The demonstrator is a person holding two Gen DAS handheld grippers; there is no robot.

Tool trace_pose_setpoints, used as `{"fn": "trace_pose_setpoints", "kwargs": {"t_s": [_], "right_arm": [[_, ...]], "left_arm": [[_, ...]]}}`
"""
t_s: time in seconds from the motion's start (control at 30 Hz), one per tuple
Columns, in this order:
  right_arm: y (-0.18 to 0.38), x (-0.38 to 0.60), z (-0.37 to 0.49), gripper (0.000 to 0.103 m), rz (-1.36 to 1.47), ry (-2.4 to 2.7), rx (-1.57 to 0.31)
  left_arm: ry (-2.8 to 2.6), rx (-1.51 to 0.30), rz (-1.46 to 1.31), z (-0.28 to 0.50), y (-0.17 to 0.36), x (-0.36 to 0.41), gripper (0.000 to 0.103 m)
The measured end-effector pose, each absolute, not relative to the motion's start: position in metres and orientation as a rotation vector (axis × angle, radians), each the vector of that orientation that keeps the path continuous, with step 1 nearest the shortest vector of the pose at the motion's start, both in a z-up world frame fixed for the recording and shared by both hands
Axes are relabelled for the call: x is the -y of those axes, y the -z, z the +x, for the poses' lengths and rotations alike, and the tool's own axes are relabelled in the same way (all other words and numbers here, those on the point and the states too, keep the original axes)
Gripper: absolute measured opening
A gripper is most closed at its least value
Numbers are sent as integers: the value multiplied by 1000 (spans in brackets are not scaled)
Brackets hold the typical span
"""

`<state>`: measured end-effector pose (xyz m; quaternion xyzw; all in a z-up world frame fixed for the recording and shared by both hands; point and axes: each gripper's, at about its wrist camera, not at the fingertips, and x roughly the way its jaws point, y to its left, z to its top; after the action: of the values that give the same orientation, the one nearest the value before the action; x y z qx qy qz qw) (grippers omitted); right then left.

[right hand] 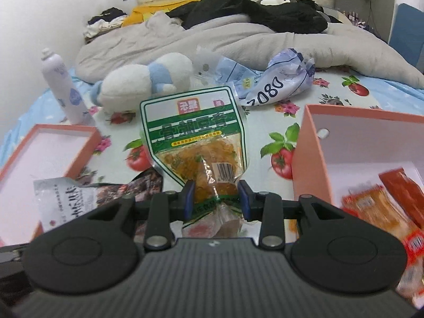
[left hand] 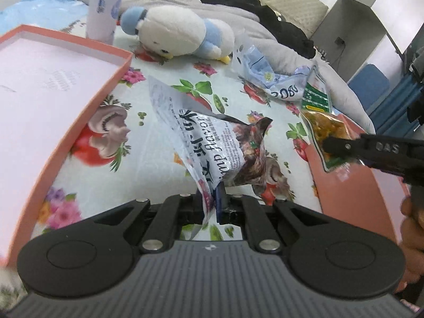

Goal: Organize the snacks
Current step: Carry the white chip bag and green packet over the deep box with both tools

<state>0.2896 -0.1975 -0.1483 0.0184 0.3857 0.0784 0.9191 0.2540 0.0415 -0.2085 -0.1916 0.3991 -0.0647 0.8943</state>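
We have a snack in each hand now. Our left gripper pinches the white shrimp-flavour bag by its edge, lifted above the middle of the flowered sheet. Our right gripper clamps the green-labelled pouch, raised just beside the deep orange box at the bed's right side. A few red packets already lie in that box. The shallow orange lid on the left sits empty, and a crumpled blue-white bag waits near the grey quilt.

Left gripper angled downward, jaws pinched nearly together; right gripper likewise angled downward, jaws partly apart, clamping.
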Motion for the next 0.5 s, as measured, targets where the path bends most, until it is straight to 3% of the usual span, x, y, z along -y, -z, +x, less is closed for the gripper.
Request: {"fn": "trace_pose_setpoints", "kwargs": {"t_s": [0.5], "right_arm": [[87,228,169,38,74,-175,-741]], "left_arm": [[105,-720,-394,161,102,-24,7]]}}
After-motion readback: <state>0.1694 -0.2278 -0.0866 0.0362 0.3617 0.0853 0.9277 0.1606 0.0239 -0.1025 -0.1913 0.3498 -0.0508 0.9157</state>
